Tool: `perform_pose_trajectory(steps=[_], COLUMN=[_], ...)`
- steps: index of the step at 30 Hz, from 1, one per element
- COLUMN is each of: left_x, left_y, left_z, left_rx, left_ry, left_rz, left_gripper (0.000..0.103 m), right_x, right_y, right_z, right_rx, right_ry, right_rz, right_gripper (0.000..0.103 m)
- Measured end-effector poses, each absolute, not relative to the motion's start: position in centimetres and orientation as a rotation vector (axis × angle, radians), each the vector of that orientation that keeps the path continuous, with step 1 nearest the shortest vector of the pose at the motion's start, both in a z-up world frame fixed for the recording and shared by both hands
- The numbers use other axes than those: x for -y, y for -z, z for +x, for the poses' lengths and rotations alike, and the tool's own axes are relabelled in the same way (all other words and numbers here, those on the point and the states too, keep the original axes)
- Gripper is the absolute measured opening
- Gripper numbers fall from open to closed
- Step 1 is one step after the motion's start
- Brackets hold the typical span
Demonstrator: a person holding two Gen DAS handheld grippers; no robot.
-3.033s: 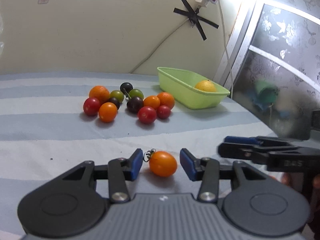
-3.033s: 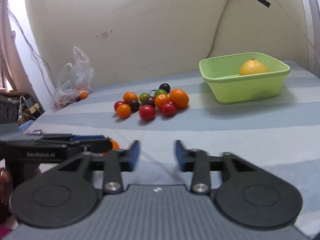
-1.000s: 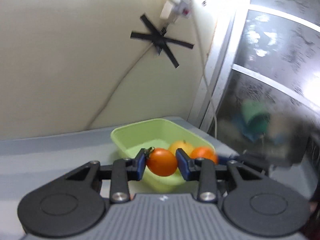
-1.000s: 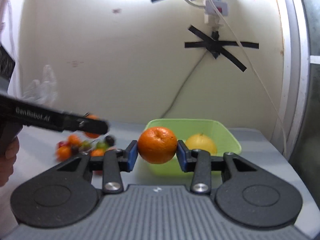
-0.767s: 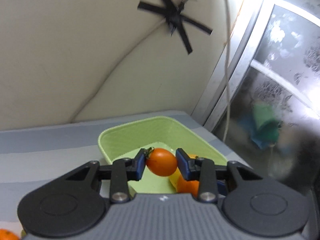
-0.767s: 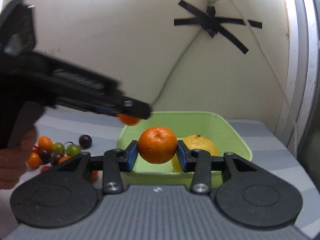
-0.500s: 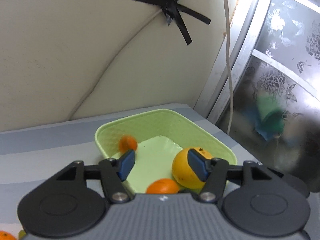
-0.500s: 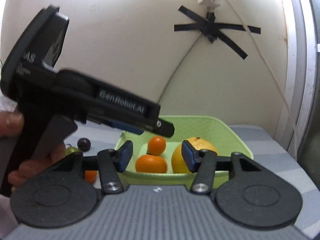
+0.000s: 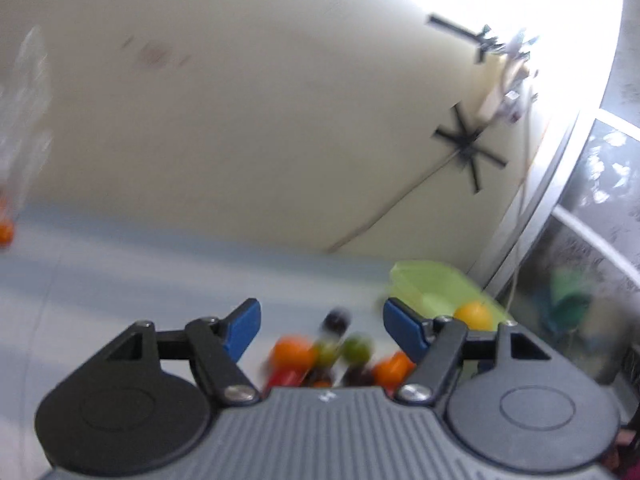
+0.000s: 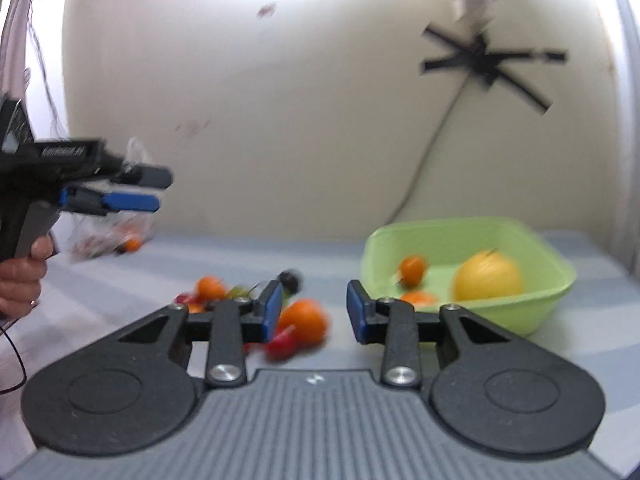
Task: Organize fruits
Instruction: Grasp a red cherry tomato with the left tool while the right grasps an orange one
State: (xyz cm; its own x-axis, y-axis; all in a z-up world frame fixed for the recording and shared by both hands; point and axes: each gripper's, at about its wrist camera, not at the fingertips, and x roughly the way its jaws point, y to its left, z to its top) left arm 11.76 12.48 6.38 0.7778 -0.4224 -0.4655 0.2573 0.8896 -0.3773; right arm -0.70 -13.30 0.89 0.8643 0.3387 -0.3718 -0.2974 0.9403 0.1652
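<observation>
The right gripper is spread wide and holds nothing. The left gripper is spread wide too, also empty, raised above the striped cloth. Below both, a blurred pile of small fruits lies mid-cloth. Near the cloth's far right corner a green basket holds a yellow citrus, a small orange tomato and an orange.

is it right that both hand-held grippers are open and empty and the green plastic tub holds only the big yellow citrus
Not quite. The right wrist view shows the green plastic tub holding the big yellow citrus plus two small orange fruits. Both the left hand-held gripper and right hand-held gripper are open and empty.
</observation>
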Motion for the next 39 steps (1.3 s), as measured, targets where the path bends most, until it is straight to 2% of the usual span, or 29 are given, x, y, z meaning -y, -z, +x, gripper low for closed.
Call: perform_pose_trajectory(steps=[7,9,12,14,17,20,29,31,39], left_x=[-13.2,-12.8,-12.0,-11.6,-13.0,-13.6,-14.3,-14.3,-12.1], left_y=[-2.7,-2.1,-1.3,-1.0,-0.7,-0.7,-0.5,-0.4,-0.3], left_z=[13.5,14.7,15.7,16.1,15.3,15.0,15.5,15.4,15.3], left_rx=[-0.669,-0.693,-0.701,-0.697,-0.681,-0.673,-0.682,-0.684,-0.686], left_ry=[0.415,0.456,0.462,0.466,0.481,0.481,0.466,0.463,0.476], left_rz=[-0.403,-0.431,-0.411,-0.419,-0.455,-0.468,-0.479,-0.479,-0.336], left_gripper=[0.069,0.073,0.073,0.073,0.068,0.068,0.068,0.068,0.068], right_x=[8.9,8.4,7.4,6.9,5.0,3.4,3.3,3.2,4.9], right_y=[-0.2,-0.3,-0.2,0.0,-0.1,0.2,2.0,1.8,1.2], right_z=[-0.3,-0.1,-0.3,-0.1,0.4,2.0,6.9,6.7,2.3], right_rx=[-0.481,-0.495,-0.501,-0.512,-0.505,-0.513,-0.645,-0.639,-0.580], right_ry=[-0.368,-0.370,-0.367,-0.383,-0.422,-0.445,-0.464,-0.467,-0.468], right_rz=[0.061,0.062,0.031,0.026,-0.027,-0.086,0.021,0.015,-0.066], right_gripper=[0.039,0.039,0.039,0.039,0.039,0.039,0.038,0.032,0.032])
